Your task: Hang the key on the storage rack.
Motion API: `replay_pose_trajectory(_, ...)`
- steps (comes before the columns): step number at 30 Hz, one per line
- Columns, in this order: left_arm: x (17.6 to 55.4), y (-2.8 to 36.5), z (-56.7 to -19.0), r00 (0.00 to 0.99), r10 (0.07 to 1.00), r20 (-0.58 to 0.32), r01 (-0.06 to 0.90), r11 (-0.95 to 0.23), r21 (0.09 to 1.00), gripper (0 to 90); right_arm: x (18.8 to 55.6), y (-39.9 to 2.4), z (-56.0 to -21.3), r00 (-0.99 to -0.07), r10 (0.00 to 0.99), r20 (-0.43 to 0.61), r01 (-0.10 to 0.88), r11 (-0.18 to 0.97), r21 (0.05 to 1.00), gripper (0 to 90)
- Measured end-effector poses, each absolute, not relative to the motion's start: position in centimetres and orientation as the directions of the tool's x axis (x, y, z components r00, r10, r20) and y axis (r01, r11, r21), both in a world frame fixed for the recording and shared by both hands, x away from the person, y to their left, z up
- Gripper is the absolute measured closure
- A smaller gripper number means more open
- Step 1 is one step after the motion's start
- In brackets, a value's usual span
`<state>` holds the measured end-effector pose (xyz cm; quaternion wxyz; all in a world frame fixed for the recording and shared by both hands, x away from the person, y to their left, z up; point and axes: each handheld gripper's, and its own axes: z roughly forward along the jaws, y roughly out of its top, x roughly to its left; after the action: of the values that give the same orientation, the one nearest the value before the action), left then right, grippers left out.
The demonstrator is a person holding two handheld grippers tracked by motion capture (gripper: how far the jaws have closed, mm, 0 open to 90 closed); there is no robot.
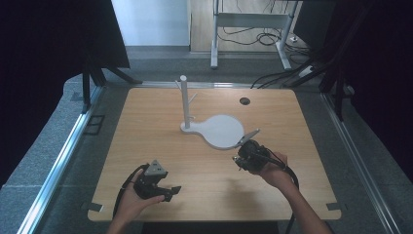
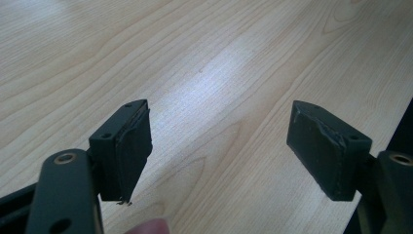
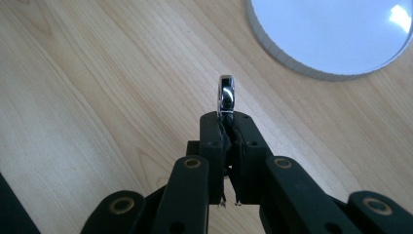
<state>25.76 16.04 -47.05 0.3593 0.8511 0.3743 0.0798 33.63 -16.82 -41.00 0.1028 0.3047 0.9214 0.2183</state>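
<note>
**A:** Quick read on where you're at. Your right gripper (image 3: pixel 227 119) is clamped tight on a small shiny metal ring (image 3: pixel 226 95). It's pinched edge-on between the pads, with most of it sticking out just past the jaw tips. In the high view there's also a thin grey bit poking up and away from those jaws toward the white stand (image 1: pixel 221 130), but I can't tell what it is. The pickup part looks done to me.

**B:** And what's left?

**A:** My guess is you're meant to hang it on the stand. The round base sits ahead of your jaws and off to the right side, close but not touching. The post (image 1: pixel 184 100) with its little pegs is further out past that, well apart from your tips. So you've still got the carry and the placing ahead of you, and nothing is on the post yet.

**B:** Left hand doing anything?

**A:** Nope. Your left gripper (image 2: pixel 219 146) has its jaws spread wide with nothing between them, just bare wooden table (image 2: pixel 204 73) under and ahead of the pads. It's parked near your edge of the table, well away from the stand. Looks like it's on standby for now.
</note>
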Motion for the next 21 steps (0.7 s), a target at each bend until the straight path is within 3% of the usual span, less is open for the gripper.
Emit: replay_pose_trajectory(21, 25.8, 16.0, -47.1, 0.71, 0.691, -0.134, 0.58, -0.465, 0.669, 24.9, 36.2, -15.7, -39.5, -0.783, 0.619, -0.068, 0.515, 0.704, 0.489, 84.2)
